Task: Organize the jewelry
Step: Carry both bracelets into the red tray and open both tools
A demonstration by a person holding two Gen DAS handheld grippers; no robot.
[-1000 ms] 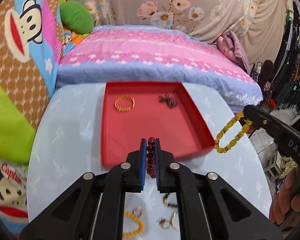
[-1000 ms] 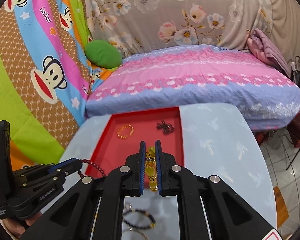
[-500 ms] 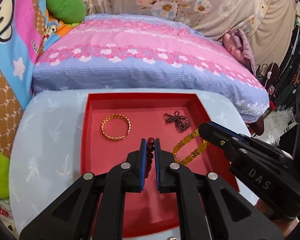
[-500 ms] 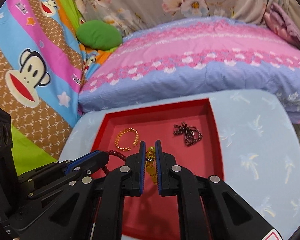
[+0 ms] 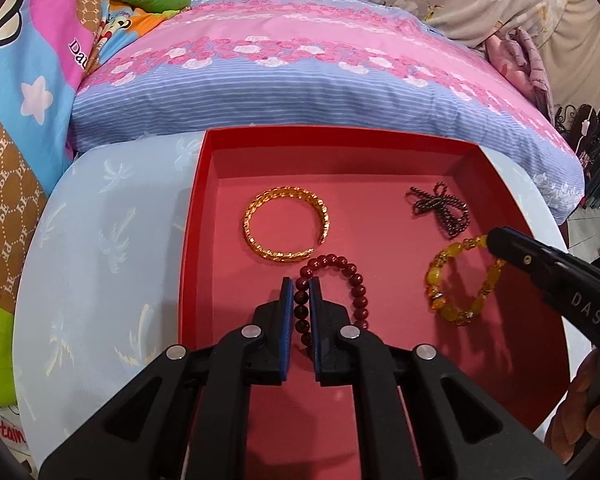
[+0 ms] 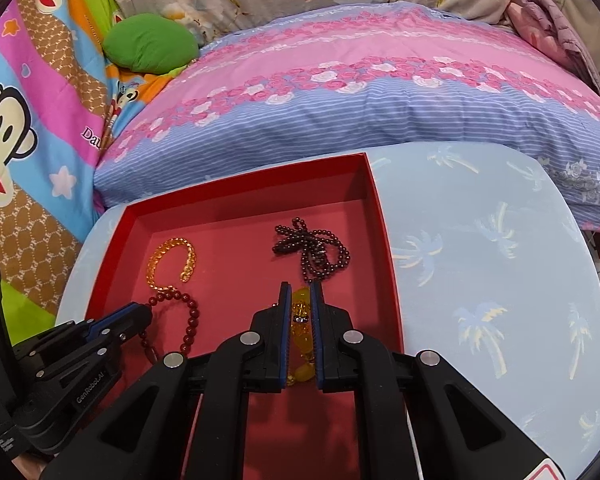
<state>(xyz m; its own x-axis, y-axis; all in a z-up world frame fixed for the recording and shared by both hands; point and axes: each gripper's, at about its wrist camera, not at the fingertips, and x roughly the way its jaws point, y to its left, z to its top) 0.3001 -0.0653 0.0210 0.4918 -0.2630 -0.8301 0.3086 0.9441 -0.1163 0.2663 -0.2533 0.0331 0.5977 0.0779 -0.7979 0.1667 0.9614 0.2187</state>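
My left claw (image 5: 301, 286) clamped one dark-red bead bracelet (image 5: 354, 280), my right claw (image 6: 301, 290) one yellow bead bracelet (image 6: 302, 312), inside the red tray (image 5: 340, 140); four pieces counted.

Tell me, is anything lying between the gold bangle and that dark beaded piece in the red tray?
No. In the left wrist view, only bare tray floor separates the gold bangle from the dark beaded piece.

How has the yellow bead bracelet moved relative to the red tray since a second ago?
Yes. The yellow bead bracelet, then hanging beyond the red tray's right edge, now sits low inside it, in the right gripper, below the dark bead strand.
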